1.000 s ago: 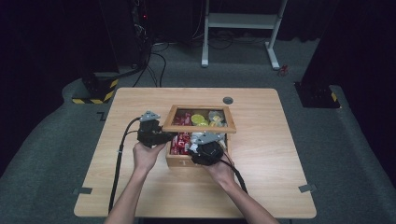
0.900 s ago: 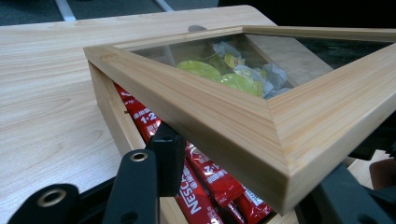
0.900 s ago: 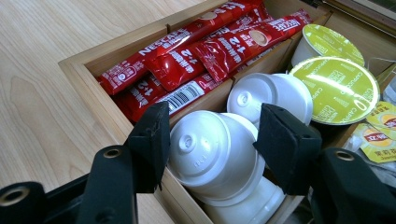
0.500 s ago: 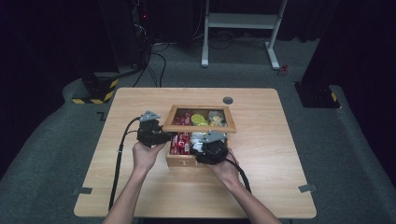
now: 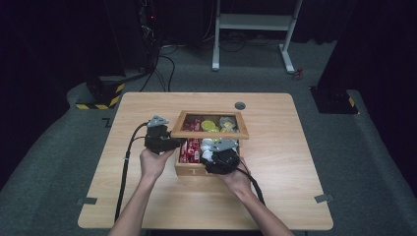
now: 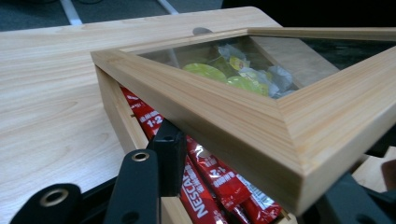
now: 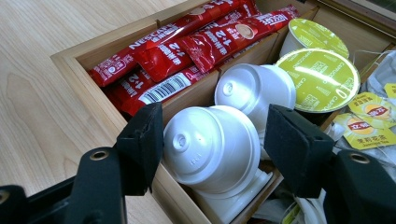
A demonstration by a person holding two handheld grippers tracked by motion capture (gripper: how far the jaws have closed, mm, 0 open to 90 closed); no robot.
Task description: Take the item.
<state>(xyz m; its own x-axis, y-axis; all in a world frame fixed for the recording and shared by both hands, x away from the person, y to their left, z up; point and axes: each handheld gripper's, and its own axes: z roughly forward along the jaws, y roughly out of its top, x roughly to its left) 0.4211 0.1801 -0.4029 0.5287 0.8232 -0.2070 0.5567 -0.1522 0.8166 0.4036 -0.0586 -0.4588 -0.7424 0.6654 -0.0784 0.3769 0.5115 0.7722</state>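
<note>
A wooden box [image 5: 189, 170] sits mid-table with its glass-paned lid [image 5: 209, 133] raised over the back half. My left gripper [image 5: 176, 142] is shut on the lid's near left corner [image 6: 280, 140], holding it up. Red Nescafe sachets [image 7: 187, 51] lie in the left compartment below. My right gripper [image 7: 212, 140] stands open inside the box, its jaws on either side of a white coffee capsule [image 7: 210, 144]. The left pad touches the capsule and a small gap shows at the right pad. A second white capsule [image 7: 254, 91] stands just behind it.
Green-lidded capsules [image 7: 317, 79] and yellow-tagged tea bags [image 7: 369, 116] fill the box's right side. A round grey cable port [image 5: 240, 105] is set in the table behind the box. Bare tabletop [image 5: 295, 162] lies around the box, and both cables trail toward the near edge.
The right gripper has edged slightly right and settled lower over the white capsule. The left gripper and the raised lid have stayed put.
</note>
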